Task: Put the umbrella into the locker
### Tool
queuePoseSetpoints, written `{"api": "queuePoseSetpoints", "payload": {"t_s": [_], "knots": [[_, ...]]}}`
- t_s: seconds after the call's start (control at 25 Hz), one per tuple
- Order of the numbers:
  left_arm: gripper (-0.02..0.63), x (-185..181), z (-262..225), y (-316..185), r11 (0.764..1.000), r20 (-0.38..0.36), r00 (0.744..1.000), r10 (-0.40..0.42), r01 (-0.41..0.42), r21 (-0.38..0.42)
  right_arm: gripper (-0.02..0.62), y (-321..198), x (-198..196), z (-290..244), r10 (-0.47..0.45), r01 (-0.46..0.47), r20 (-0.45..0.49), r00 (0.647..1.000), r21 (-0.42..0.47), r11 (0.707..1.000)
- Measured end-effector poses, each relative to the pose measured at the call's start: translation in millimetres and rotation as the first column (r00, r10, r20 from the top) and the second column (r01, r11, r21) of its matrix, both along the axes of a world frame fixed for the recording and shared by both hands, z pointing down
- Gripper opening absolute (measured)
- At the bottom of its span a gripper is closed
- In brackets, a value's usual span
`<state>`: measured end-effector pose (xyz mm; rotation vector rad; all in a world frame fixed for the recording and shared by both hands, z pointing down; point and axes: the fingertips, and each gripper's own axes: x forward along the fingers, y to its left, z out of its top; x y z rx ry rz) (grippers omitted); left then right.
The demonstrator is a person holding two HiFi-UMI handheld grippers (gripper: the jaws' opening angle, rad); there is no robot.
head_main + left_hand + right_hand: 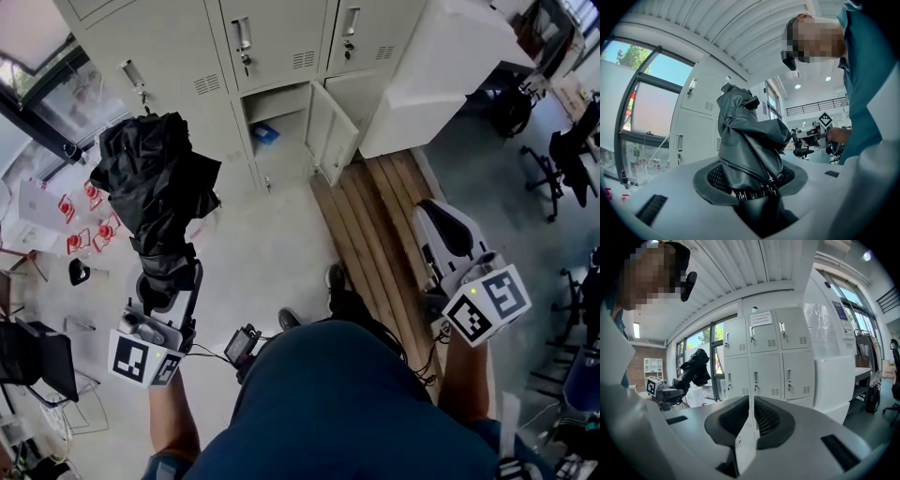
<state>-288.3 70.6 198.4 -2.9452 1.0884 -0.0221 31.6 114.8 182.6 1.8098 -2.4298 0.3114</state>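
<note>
A black folded umbrella [155, 178] stands upright in my left gripper [169, 279], which is shut on its lower end. In the left gripper view the crumpled fabric of the umbrella [749, 140] rises from between the pads of the left gripper [752, 182]. The grey locker bank [187, 56] stands ahead, with one lower compartment [281, 141] open and its door [334, 131] swung to the right. My right gripper [436, 216] hangs at the right over the bench, shut and empty. In the right gripper view the right gripper [751, 404] has its pads together.
A small blue item [265, 134] lies inside the open compartment. A wooden slatted bench [375, 220] runs along the floor right of the locker. A large white cabinet [441, 66] stands behind it. Office chairs [567, 159] are at the far right, red-and-white papers [84, 225] at the left.
</note>
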Motion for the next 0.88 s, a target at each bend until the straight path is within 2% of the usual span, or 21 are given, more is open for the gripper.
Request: {"api": "queuePoseSetpoints", "payload": {"t_s": [0.28,0.44,0.56,0.88], "knots": [[0.232,-11.2,9.9,-6.1,0.995,0.010,0.995,-0.095,0.095,-0.024,0.049,-56.0,-22.9,-6.1,-0.132,0.132,0.007,0.991,0.032,0.991],[0.232,-12.1,11.9,-9.9,0.991,0.016,0.992,-0.126,0.127,-0.053,0.049,-74.8,-28.2,-1.2,-0.177,0.177,0.021,0.984,0.007,0.984],[0.232,-8.3,13.5,-14.3,0.985,-0.009,0.988,-0.157,0.156,-0.077,0.049,-93.5,-24.8,-0.6,-0.206,0.205,0.036,0.978,0.013,0.979],[0.232,20.7,12.3,-42.4,0.961,-0.008,0.967,-0.253,0.251,-0.119,0.048,-148.2,3.6,3.6,-0.291,0.291,0.068,0.954,0.002,0.957]]}}
